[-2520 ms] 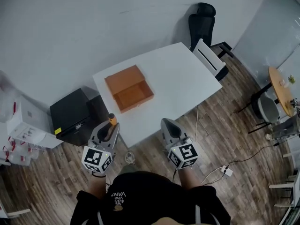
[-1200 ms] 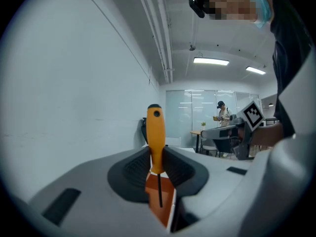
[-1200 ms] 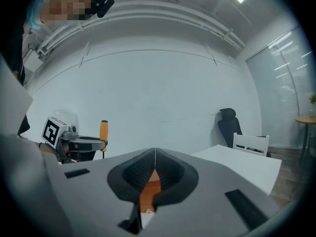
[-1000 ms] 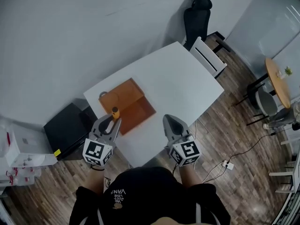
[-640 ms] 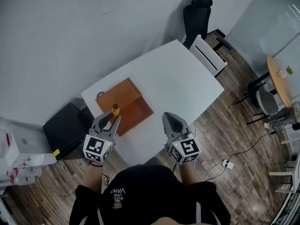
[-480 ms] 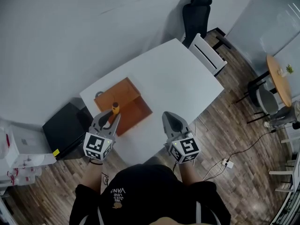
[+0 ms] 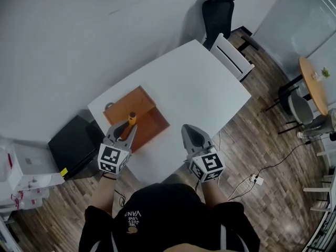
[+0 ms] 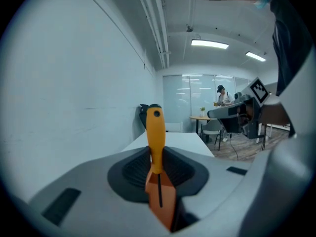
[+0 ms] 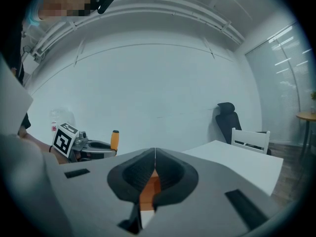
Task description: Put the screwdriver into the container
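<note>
The screwdriver [image 7: 132, 121] has an orange handle and a thin black shaft. My left gripper [image 7: 127, 129] is shut on it, handle pointing up and forward, above the near left part of the orange container [image 7: 152, 124]. That container is an open box with its lid folded back, on the left of the white table [image 7: 199, 93]. In the left gripper view the screwdriver [image 8: 155, 132] stands between the pads, with the orange container [image 8: 167, 209] below. My right gripper [image 7: 191, 134] hovers over the table's near edge, shut and empty; its own view shows the jaws [image 9: 155, 154] meeting.
A black office chair [image 7: 221, 7] and a white chair [image 7: 231, 54] stand beyond the table's far right. A black cabinet [image 7: 73, 143] sits on the floor to the left. A round wooden table [image 7: 314, 85] and a power strip [image 7: 255, 180] lie to the right.
My left gripper has carried the screwdriver forward from off the table's near edge to above the orange container. The right gripper has kept its place, still shut.
</note>
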Available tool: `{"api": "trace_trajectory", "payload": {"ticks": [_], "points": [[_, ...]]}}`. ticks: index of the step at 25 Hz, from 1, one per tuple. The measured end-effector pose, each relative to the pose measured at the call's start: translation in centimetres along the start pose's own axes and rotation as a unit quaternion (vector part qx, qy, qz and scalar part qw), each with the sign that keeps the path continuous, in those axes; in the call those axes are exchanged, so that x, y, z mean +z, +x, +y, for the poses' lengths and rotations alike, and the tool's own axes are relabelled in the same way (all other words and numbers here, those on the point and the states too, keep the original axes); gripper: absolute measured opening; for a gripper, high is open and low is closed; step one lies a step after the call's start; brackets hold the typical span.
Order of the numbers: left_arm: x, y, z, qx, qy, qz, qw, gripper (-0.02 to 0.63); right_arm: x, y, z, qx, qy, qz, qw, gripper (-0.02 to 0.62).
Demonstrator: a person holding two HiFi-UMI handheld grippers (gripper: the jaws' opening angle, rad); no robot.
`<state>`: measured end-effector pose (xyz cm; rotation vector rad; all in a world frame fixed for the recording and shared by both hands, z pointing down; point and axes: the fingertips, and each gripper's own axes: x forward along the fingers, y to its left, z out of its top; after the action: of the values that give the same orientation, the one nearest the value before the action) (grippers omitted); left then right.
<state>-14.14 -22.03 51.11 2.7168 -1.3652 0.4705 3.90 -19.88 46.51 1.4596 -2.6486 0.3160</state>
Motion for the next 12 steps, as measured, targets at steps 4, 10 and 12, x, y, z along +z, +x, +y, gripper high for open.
{"api": "trace_trajectory", "payload": {"ticks": [4, 10, 12], "points": [[-1.6, 1.2, 0.0, -0.007, 0.0, 0.018, 0.9998, 0.083, -0.3, 0.0, -0.3, 0.0, 0.002, 0.003, 1.0, 0.011], [-3.4, 2.4, -0.1, -0.01, 0.02, 0.043, 0.9988, 0.083, -0.6, -0.3, -0.6, -0.006, 0.003, 0.007, 1.0, 0.011], [-3.9, 2.8, -0.2, -0.014, 0.021, 0.051, 0.9984, 0.083, -0.7, -0.4, -0.7, -0.008, 0.005, 0.007, 1.0, 0.012]]}}
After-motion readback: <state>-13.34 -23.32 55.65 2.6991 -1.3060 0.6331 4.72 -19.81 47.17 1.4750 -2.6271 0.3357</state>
